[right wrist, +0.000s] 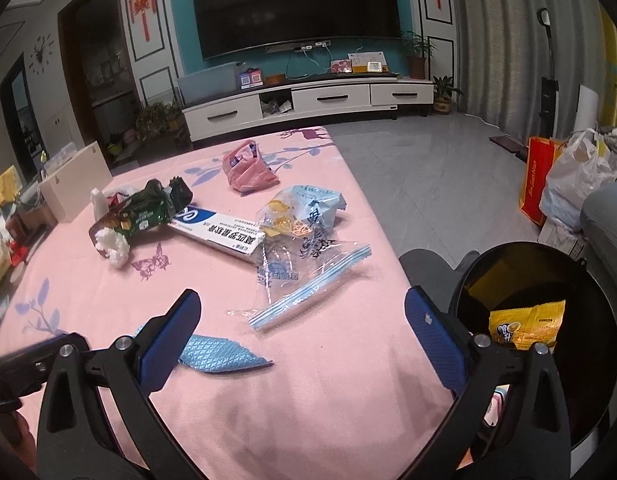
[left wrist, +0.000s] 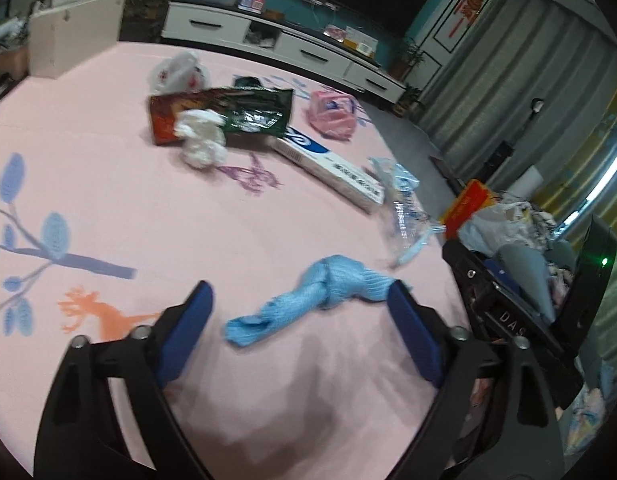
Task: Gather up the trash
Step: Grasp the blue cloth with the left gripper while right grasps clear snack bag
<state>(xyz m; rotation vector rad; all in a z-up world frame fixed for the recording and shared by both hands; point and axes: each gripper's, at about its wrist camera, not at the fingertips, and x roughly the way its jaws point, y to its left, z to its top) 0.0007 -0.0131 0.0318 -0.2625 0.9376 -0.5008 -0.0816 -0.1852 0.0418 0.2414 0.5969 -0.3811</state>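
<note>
L gripper (left wrist: 300, 300) open astride blue cloth (left wrist: 308, 300)

Dark television (right wrist: 296, 4), white cabinet (right wrist: 308, 102), perhaps wooden box (right wrist: 74, 186)

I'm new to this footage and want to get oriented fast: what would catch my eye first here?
Litter strewn over the pink tablecloth: nearest, a twisted blue cloth lying between the fingers of the open left gripper, its far end at the right finger. Farther back lie a clear zip bag, a long white box and a green wrapper beside crumpled white tissue. Off the table's right edge stands a black bin already holding a yellow packet.
</note>
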